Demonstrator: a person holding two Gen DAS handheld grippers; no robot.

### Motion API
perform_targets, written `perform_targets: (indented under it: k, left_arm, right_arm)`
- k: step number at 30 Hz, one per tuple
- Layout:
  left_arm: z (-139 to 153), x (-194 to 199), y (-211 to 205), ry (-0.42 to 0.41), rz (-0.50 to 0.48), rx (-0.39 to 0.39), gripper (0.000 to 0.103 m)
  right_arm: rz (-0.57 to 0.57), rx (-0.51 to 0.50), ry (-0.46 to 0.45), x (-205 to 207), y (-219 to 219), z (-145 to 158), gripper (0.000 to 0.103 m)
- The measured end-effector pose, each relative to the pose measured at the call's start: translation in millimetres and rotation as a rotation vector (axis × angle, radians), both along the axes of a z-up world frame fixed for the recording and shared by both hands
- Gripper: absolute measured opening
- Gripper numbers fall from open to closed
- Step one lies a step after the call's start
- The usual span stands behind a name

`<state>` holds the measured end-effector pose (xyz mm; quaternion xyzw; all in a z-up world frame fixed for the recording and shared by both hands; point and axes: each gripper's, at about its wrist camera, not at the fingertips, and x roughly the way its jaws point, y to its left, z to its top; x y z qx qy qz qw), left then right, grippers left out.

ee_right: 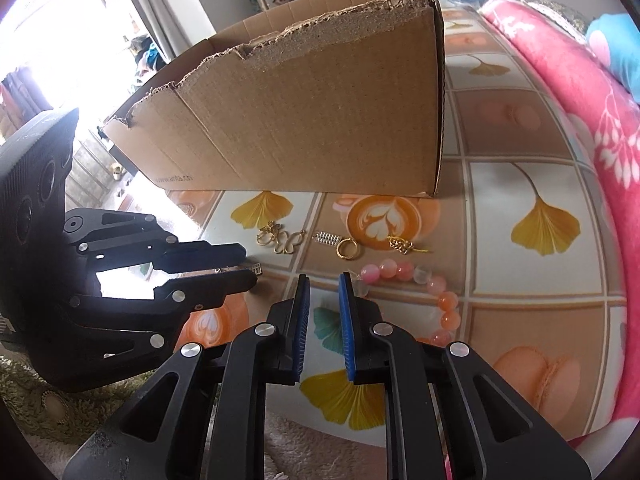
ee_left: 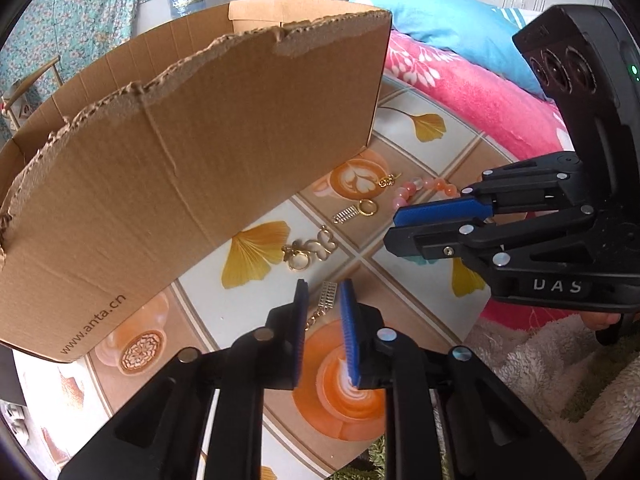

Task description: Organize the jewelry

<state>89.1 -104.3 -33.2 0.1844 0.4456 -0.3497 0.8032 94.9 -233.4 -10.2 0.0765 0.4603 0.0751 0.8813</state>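
cardboard box [ee_left: 200, 160] close behind jewelry [ee_left: 308, 248]; left gripper [ee_left: 323, 296], right gripper [ee_right: 323, 280] narrowly agape, unladen

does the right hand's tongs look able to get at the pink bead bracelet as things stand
Probably yes. The bead bracelet lies in the open on the patterned cloth, just ahead of the right tongs. The cardboard box stands further back.

From my station both feeds looked bright with daylight. In the right wrist view the window area [ee_right: 48, 40] was blown out to pure white, washing detail from everything near it. The cardboard box [ee_left: 208, 152] cast a soft shadow on the patterned cloth [ee_left: 404, 128]. Fisheye bending curved straight edges (worst near the black corners), and focus stayed fairly sharp mid-frame.
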Motion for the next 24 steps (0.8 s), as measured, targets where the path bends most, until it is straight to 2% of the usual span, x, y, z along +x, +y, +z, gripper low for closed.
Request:
perform_targets:
  k: [4, 12, 18, 24]
  left_arm:
    - [-2.0, 2.6, -1.1, -0.003, 0.010, -0.002, 0.008]
    - [-2.4, -0.7, 6.2, -0.013, 0.017, -0.002, 0.008]
    - [-2.0, -0.5, 28.5, -0.011, 0.096, -0.003, 0.008]
    - [-2.8, -0.6, 51.1, -0.005, 0.179, -0.015, 0.008]
  right_arm:
    - [-0.007, -0.001, 0.003, -1.6, -3.0, 1.6, 0.014]
    - [-0.021, 0.000, -0.020, -5.5, -0.7, 11.4, 0.016]
    - [-0.007, -0.016, -0.027, -1.8, 2.3, 16.6, 0.018]
    - [0.036, -0.076, -0.030, 12.6, 9.4, 20.0, 0.019]
